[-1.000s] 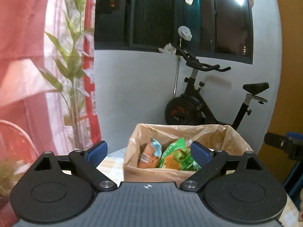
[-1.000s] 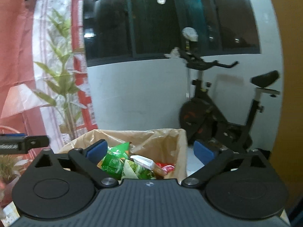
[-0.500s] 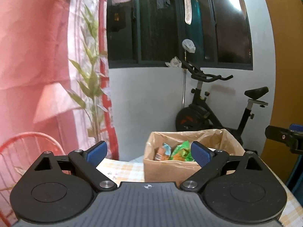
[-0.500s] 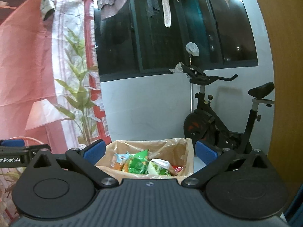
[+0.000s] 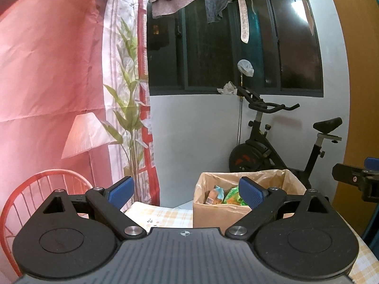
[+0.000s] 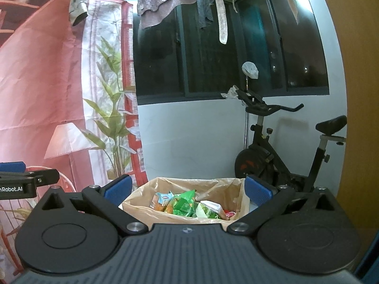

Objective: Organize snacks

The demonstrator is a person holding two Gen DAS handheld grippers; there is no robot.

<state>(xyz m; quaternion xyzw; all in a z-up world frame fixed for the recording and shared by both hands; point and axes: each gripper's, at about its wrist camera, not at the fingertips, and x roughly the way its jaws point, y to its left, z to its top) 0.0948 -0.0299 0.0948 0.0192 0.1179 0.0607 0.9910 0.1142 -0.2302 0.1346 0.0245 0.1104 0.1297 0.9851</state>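
Left wrist view: we log cardboard box w/ snack packets inside, on checked worktop. Left gripper & right gripper: jaws wide, empty, short of box. Exercise bike behind.

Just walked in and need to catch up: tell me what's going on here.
A person holds two tongs, both open and empty. The left tongs and right tongs hover short of a cardboard box lined with a plastic bag, on a checked tablecloth. Snack packets sit inside it. Nothing is gripped.
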